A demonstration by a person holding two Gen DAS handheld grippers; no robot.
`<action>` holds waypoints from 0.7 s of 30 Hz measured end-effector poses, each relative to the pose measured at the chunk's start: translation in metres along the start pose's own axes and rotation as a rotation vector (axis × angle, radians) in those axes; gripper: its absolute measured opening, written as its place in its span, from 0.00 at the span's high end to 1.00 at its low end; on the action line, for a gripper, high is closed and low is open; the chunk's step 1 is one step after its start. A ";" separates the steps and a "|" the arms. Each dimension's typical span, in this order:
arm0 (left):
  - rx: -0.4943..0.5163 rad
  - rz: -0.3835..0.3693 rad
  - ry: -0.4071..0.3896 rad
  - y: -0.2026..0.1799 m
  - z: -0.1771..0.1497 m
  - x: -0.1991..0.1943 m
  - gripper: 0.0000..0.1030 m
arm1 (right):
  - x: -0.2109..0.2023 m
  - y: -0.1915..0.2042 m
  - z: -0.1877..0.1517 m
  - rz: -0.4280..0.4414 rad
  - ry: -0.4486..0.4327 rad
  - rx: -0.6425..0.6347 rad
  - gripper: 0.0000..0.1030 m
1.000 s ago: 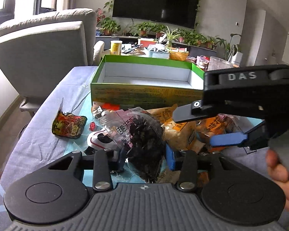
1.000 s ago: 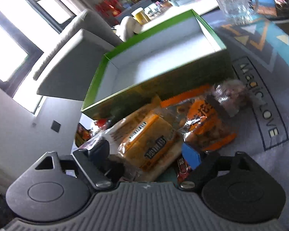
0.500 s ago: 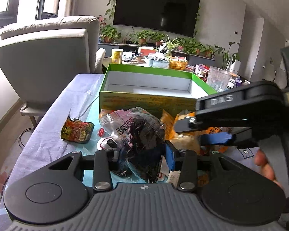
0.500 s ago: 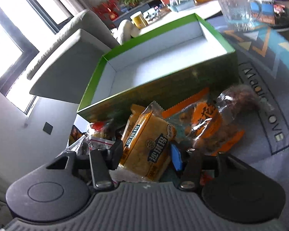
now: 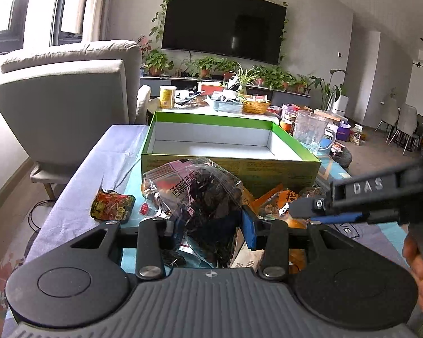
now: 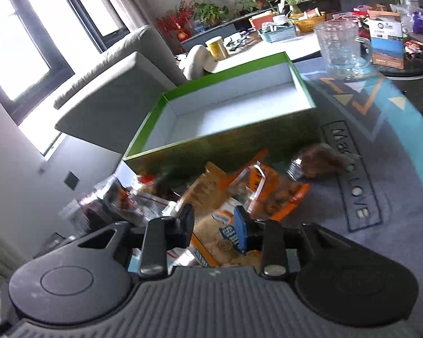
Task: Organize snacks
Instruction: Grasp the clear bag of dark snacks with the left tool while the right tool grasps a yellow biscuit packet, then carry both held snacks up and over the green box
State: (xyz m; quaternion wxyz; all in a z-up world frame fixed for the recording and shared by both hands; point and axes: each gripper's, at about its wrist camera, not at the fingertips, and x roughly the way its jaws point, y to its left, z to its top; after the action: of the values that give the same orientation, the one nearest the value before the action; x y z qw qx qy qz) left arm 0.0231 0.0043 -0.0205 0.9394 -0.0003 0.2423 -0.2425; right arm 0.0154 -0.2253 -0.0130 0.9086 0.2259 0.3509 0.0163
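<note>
My left gripper (image 5: 213,229) is shut on a clear bag of dark dried plums (image 5: 203,194), held a little above the snack pile in front of the open green box (image 5: 231,166). In the right wrist view, my right gripper (image 6: 214,224) has its jaws closing on a yellow snack packet (image 6: 222,239); both pads touch its sides. The same green box (image 6: 220,138) lies just beyond, its white inside bare. From the left wrist view the right gripper (image 5: 310,211) reaches in from the right, over an orange snack bag (image 5: 276,200).
An orange bag (image 6: 270,194) and a clear bag of brown snacks (image 6: 321,160) lie by the box. A red-green packet (image 5: 112,205) sits on the left. A glass mug (image 5: 310,132) stands right of the box, a grey armchair (image 5: 70,107) at the table's far left.
The right jaws have narrowed from wide apart onto the yellow packet, and that gripper has rolled. The left gripper has risen slightly with the plum bag in it.
</note>
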 end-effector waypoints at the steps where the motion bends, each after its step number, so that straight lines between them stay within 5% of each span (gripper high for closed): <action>1: 0.002 0.002 -0.001 0.000 0.000 -0.001 0.63 | 0.000 -0.001 -0.003 0.004 0.003 -0.006 0.50; 2: 0.002 0.002 -0.002 0.000 0.000 -0.002 0.63 | -0.001 -0.002 -0.005 0.007 0.005 -0.019 0.34; 4: 0.004 0.004 -0.003 0.000 0.001 -0.003 0.63 | -0.003 -0.002 -0.011 -0.007 0.002 -0.084 0.25; 13: 0.003 0.018 0.002 0.003 0.002 -0.002 0.63 | -0.005 -0.018 -0.024 0.024 0.068 -0.350 0.25; 21: 0.027 0.013 0.015 -0.005 0.002 -0.001 0.63 | -0.030 -0.031 -0.018 0.178 0.053 -0.472 0.25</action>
State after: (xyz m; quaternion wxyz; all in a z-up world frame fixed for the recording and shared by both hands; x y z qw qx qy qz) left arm 0.0208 0.0004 -0.0178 0.9390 0.0156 0.2459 -0.2398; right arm -0.0233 -0.2515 -0.0188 0.9217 0.0372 0.3398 0.1836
